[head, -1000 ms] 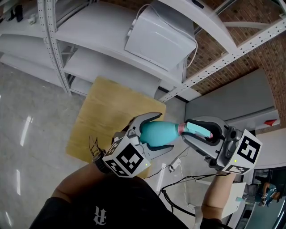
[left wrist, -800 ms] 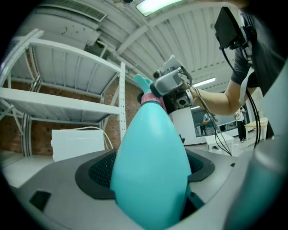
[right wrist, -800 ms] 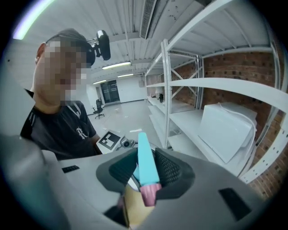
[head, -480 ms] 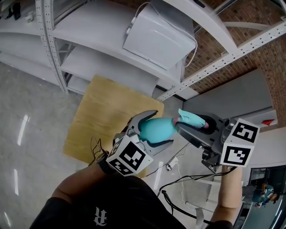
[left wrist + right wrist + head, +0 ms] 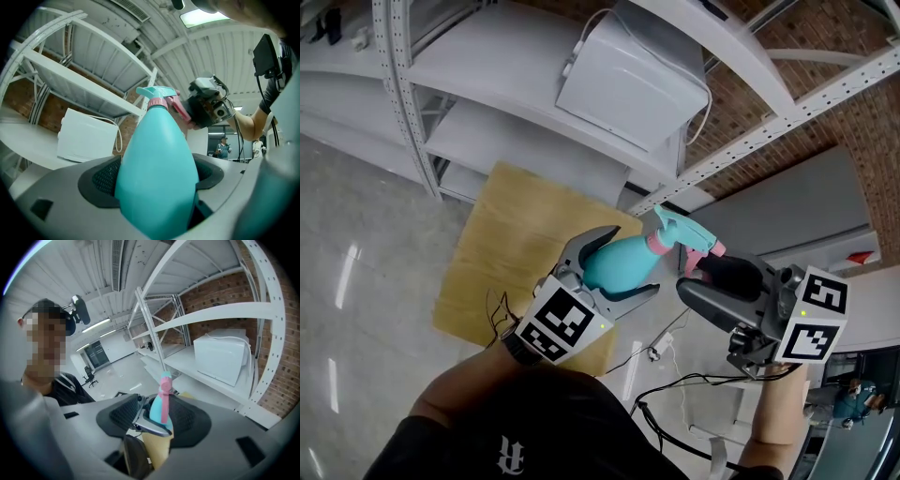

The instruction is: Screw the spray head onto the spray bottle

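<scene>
My left gripper (image 5: 633, 262) is shut on the body of the teal spray bottle (image 5: 614, 265), which it holds roughly level above the table. In the left gripper view the bottle (image 5: 157, 164) fills the space between both pads. The teal spray head (image 5: 673, 232) with a pink collar and trigger sits on the bottle's neck. Just right of it is my right gripper (image 5: 689, 281), whose jaws have just been opening. In the right gripper view the spray head (image 5: 164, 397) stands between the pads with a gap on each side of it.
A light wooden table (image 5: 516, 244) lies below the grippers. White metal shelving (image 5: 487, 112) with a white box (image 5: 628, 80) stands behind it, against a brick wall. Black cables (image 5: 675, 375) trail over the floor. A person (image 5: 221, 146) stands far off.
The right gripper rolled, let go of the spray head and drew back a little to the right. The left gripper shifted the bottle, so the spray head now points up and away.
</scene>
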